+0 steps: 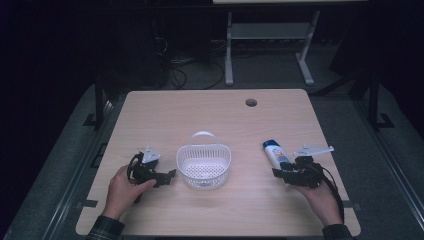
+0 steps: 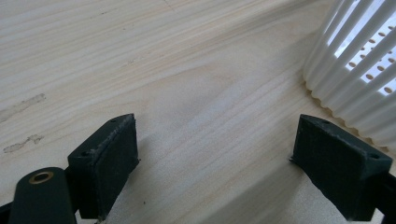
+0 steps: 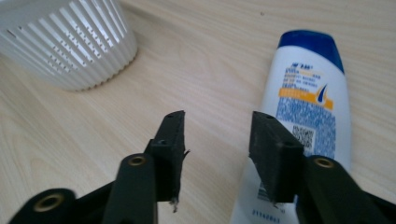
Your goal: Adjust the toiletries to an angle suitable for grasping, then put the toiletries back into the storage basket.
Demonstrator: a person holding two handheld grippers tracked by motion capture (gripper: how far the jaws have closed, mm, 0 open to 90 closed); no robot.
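Shampoo bottle (image 3: 306, 112) lies flat on desk (image 1: 210, 115), right of basket (image 1: 204, 165). Right claw (image 3: 217, 126) half spread, empty, offset left of bottle: closing now risks pinching edge, btl skids. Left claw (image 2: 215, 140) spread wide, idle.

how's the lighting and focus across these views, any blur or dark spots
High view: the pale wooden table is lit, the room behind it nearly black. Left gripper view: the black fingers cast soft shadows, and the white slatted plastic basket looks bright. Right gripper view: the white shampoo bottle with blue cap is slightly soft.
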